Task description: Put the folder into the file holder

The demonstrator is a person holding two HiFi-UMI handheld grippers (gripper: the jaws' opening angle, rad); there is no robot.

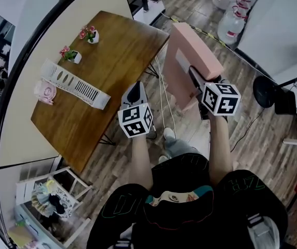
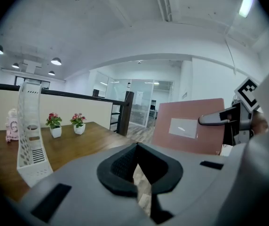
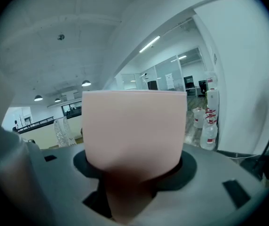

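The right gripper (image 1: 196,81), clamped on the pink cardboard folder (image 1: 186,50) in the air beyond the brown wooden table's (image 1: 118,50) right edge, has the white perforated file holder (image 1: 76,84) well to its left, nearer the empty, near-closed left gripper (image 1: 134,93).

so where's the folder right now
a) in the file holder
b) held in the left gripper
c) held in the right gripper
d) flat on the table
C: the right gripper is shut on the pink folder, held out past the table edge, apart from the file holder.
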